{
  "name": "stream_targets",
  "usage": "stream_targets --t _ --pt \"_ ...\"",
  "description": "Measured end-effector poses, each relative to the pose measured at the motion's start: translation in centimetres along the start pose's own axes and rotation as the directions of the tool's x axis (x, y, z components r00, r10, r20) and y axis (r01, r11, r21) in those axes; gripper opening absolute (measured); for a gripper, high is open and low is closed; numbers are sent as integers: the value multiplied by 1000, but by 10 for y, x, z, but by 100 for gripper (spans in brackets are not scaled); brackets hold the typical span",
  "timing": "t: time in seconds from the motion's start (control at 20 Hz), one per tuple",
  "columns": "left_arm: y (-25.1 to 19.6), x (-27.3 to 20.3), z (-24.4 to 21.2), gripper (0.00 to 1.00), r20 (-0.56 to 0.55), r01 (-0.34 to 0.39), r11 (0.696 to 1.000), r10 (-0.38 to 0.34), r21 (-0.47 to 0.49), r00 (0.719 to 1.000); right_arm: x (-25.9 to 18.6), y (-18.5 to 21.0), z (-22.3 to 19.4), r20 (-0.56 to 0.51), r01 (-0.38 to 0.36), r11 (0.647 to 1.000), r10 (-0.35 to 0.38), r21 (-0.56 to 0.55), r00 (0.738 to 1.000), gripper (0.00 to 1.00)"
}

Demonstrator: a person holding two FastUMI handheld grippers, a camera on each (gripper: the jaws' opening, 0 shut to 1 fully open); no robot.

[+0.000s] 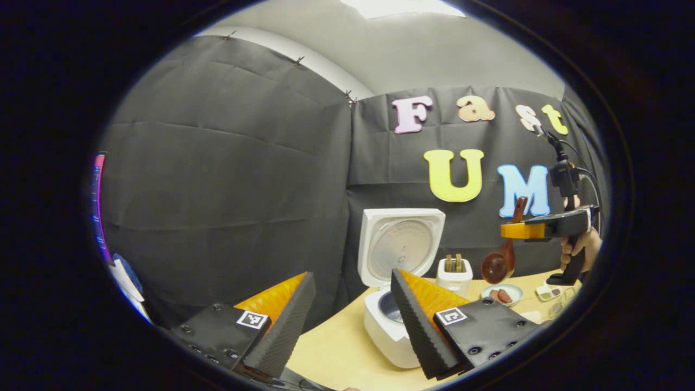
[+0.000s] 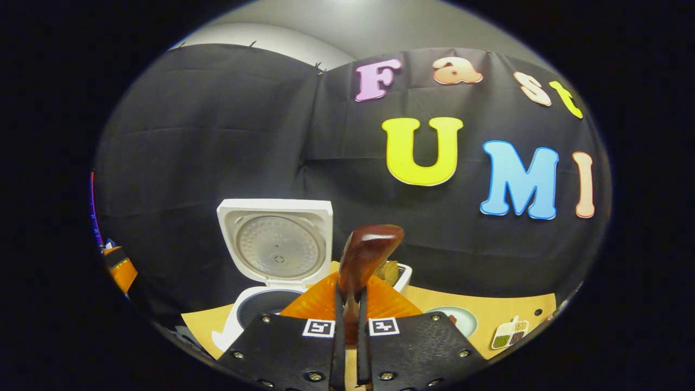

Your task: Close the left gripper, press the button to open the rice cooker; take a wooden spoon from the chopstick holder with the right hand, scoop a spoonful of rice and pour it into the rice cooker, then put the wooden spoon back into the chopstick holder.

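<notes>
Rice cooker point(image 1: 388, 326): white, on the pale wooden table point(image 1: 336, 353), lid point(image 1: 399, 244) hinged fully up against the black cloth wall, its round metal inner plate facing forward. The pot opening shows a dark inner bowl; what lies in it cannot be told. In the right gripper view the same cooker point(image 2: 255, 304) sits low and left, lid point(image 2: 277, 241) upright.

Chopstick holder point(image 1: 454, 274): small white box just right of the cooker, two brownish handles standing in it (what utensils they are cannot be told).

Small plate point(image 1: 502, 295): pale, right of the holder, holding a few reddish-brown pieces. It also shows in the right gripper view point(image 2: 456, 319).

Divided tray point(image 2: 510, 333): white, near the table's right edge, compartments with green and dark brownish contents.

Wooden spoon point(image 1: 502, 255): dark brown, in the air above the plate and beside the holder, bowl end down, handle up. In the right gripper view the spoon point(image 2: 364, 260) rises between the fingers.

Right gripper point(image 1: 513, 231): held by a hand point(image 1: 581, 250), both fingers pressed on the spoon's handle; in its own view point(image 2: 348, 304) the gap is narrow, closed on the handle.

Left gripper point(image 1: 347, 309): fingers spread wide, holding nothing, raised in front of the cooker.
</notes>
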State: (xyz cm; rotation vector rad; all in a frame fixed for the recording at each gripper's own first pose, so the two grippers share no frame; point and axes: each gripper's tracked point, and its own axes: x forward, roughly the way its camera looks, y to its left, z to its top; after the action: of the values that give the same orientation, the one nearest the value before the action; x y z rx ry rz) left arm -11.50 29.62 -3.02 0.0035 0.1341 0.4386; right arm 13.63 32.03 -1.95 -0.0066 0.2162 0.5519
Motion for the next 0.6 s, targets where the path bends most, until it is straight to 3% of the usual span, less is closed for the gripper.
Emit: stream_targets --t 0.1,0.2,0.6 --pt "-19 1 6 100 8 27 1000 -27 2 1000 -15 -25 -3 -2 39 999 -39 22 999 9" --pt "-36 3 12 96 15 50 999 -50 8 999 -27 -48 -5 -6 70 996 -70 60 998 9" --pt "-113 2 24 100 32 153 988 -153 21 988 -91 -155 -28 -29 244 961 -243 131 970 9"
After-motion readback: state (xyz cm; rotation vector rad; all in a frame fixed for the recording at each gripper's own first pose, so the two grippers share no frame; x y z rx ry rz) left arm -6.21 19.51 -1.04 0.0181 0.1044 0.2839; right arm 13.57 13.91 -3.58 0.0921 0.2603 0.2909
